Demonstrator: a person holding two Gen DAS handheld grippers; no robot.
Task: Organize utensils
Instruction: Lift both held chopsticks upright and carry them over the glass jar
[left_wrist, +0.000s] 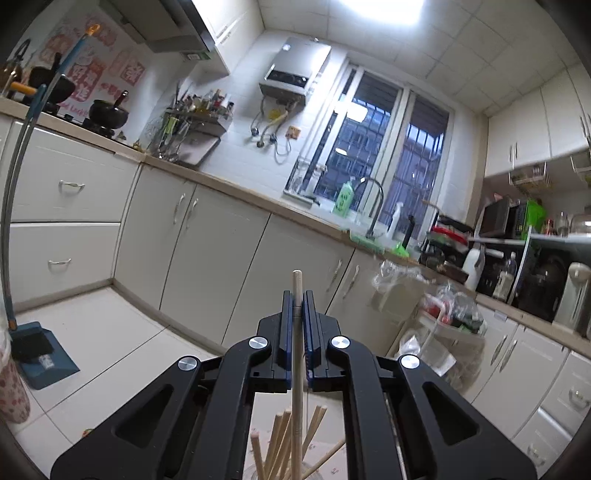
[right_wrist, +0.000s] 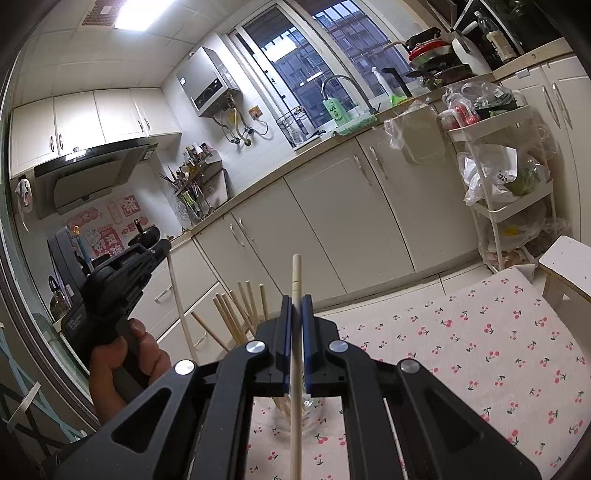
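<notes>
Left wrist view: left tool (left_wrist: 297, 295) clamped on one upright chopstick (left_wrist: 296, 354), above bundled chopsticks (left_wrist: 275, 439) in a clear holder. Right wrist view: right tool (right_wrist: 296, 301) pinching another chopstick (right_wrist: 295, 332) over the cherry-print surface (right_wrist: 480, 350); kitchen cabinets (right_wrist: 332, 229) beyond.

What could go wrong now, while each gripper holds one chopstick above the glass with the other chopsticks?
1. The left gripper pinches its chopstick with the jaws on a thin round stick; it may swivel or slip.
2. Lowering the right gripper's chopstick could knock the leaning chopsticks or tip the glass.
3. The two grippers work close together and may collide.
</notes>
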